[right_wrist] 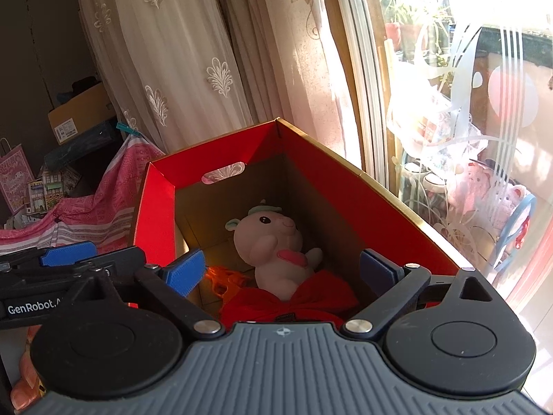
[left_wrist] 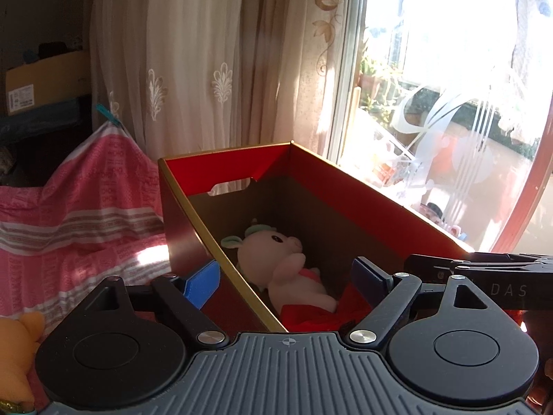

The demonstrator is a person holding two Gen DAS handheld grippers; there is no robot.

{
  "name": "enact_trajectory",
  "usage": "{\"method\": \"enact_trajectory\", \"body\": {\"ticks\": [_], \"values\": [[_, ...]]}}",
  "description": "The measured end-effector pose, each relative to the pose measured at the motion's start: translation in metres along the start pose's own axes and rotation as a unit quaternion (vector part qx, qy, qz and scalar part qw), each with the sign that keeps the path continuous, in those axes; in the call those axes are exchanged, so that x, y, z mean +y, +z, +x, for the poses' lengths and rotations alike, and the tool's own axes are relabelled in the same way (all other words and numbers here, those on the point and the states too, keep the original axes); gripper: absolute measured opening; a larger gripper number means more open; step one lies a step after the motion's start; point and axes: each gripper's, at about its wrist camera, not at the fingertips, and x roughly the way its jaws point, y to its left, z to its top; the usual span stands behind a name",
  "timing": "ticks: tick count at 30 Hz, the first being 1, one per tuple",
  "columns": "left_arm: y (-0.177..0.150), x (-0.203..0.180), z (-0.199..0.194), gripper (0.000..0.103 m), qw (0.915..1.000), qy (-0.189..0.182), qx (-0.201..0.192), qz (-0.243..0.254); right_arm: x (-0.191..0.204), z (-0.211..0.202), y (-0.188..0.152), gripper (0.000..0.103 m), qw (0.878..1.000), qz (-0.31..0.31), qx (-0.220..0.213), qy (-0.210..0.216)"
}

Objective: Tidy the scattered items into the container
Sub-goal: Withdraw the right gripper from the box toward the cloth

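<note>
A red cardboard box (left_wrist: 331, 173) with a brown inside and a handle slot stands by the window; it also shows in the right wrist view (right_wrist: 155, 200). Inside lie a pale pink plush animal (left_wrist: 276, 259) (right_wrist: 269, 238), a red cloth item (left_wrist: 311, 318) (right_wrist: 293, 301) and an orange plastic toy (right_wrist: 224, 280). My left gripper (left_wrist: 287, 280) is open and empty, straddling the box's left wall. My right gripper (right_wrist: 280, 269) is open and empty over the box's near end. An orange plush (left_wrist: 17, 352) lies outside at lower left.
A pink striped cloth (left_wrist: 69, 214) covers the surface left of the box. Cream curtains (left_wrist: 207, 69) hang behind; a glass window (left_wrist: 449, 103) is at right. A yellow carton (left_wrist: 45, 79) and small paper bags (right_wrist: 13, 176) sit at far left.
</note>
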Motion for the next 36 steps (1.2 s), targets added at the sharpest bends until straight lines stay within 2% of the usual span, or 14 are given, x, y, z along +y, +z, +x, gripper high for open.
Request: {"method": "enact_trajectory", "body": {"ticks": [10, 23, 30, 36], "values": [[-0.006, 0.04, -0.027, 0.092, 0.9997, 0.0, -0.006, -0.024, 0.046, -0.014, -0.006, 0.097, 0.999, -0.026, -0.025, -0.002], [-0.038, 0.093, -0.047, 0.092, 0.9979, 0.015, 0.029, -0.057, 0.106, -0.018, -0.027, 0.097, 0.997, -0.062, -0.021, 0.03], [-0.075, 0.106, -0.049, 0.091, 0.9959, 0.006, 0.077, -0.047, 0.131, -0.023, -0.043, 0.097, 0.995, -0.093, -0.009, 0.035], [-0.106, 0.118, -0.047, 0.091, 0.9927, -0.019, 0.115, -0.03, 0.148, -0.031, -0.06, 0.097, 0.994, -0.109, 0.0, 0.011]]}}
